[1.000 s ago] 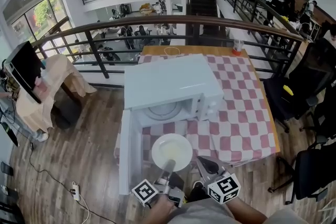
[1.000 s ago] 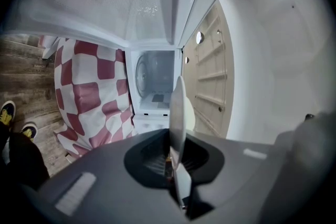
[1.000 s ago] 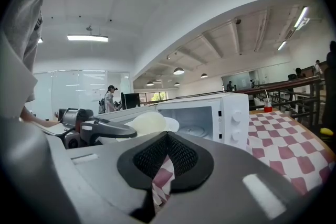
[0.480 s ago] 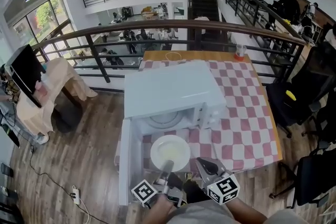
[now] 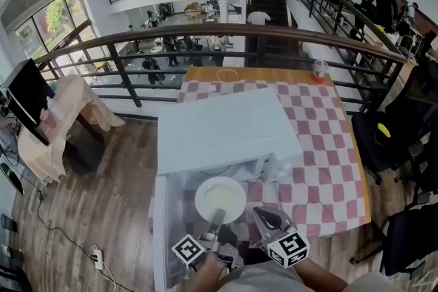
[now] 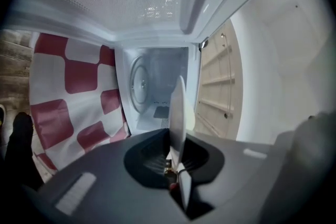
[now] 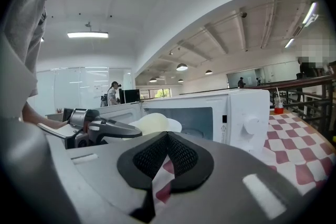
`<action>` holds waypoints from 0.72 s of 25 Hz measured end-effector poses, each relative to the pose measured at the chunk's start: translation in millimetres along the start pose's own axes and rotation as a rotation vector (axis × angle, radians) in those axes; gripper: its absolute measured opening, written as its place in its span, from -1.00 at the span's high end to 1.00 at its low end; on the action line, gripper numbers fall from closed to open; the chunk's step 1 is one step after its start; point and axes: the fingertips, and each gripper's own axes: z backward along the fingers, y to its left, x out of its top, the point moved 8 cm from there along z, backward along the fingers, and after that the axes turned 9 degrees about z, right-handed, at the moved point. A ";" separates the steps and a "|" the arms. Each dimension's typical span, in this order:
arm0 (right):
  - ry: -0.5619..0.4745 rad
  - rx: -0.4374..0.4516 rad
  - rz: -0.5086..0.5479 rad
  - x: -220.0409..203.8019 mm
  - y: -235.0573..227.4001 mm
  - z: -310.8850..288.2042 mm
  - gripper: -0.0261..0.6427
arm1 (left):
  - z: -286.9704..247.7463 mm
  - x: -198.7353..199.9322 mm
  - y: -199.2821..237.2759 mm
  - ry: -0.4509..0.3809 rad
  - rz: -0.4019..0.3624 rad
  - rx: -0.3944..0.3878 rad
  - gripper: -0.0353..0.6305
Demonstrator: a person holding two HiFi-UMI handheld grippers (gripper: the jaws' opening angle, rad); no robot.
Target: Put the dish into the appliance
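Bright overhead lamps (image 7: pixel 87 34) light evenly; fisheye warps edges, corners vignette dark.

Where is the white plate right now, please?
In the head view the plate is low and centre, pinched at its near rim by the left gripper, just before the open microwave.

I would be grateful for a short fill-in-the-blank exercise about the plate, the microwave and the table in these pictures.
1. The left gripper has its jaws shut on the rim of a white ___.
2. The door of the microwave stands ___.
3. The tablecloth under the microwave is checked red and ___.
Missing words: plate; open; white.
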 end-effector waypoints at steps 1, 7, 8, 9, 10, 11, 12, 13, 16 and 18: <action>0.003 0.001 -0.001 0.1 -3.8 -5.5 0.92 | -6.0 2.9 0.7 0.000 0.003 0.003 0.81; 0.014 0.007 -0.004 2.6 -21.6 -38.8 0.92 | -34.4 27.7 14.9 -0.021 0.006 0.028 0.81; 0.016 0.009 -0.006 3.4 -24.2 -43.1 0.93 | -39.0 31.3 16.4 -0.024 0.007 0.029 0.81; 0.020 0.013 -0.007 3.8 -26.7 -46.7 0.92 | -42.9 34.6 18.2 -0.027 0.008 0.032 0.81; 0.024 0.016 -0.009 3.7 -28.8 -49.9 0.92 | -46.0 37.9 20.4 -0.032 0.009 0.038 0.80; 0.029 0.020 -0.011 3.2 -30.7 -52.8 0.92 | -48.5 41.3 23.0 -0.038 0.011 0.044 0.81; 0.033 0.024 -0.013 2.5 -32.4 -55.6 0.92 | -50.7 44.5 25.8 -0.044 0.017 0.049 0.81; 0.038 0.027 -0.015 1.8 -34.1 -58.4 0.93 | -53.1 47.6 29.0 -0.050 0.027 0.052 0.81; 0.048 0.038 -0.014 2.2 -40.6 -66.8 0.93 | -61.8 56.4 39.2 -0.075 0.060 0.066 0.81; 0.052 0.046 -0.013 2.8 -44.4 -71.4 0.93 | -67.4 61.8 47.6 -0.081 0.065 0.077 0.80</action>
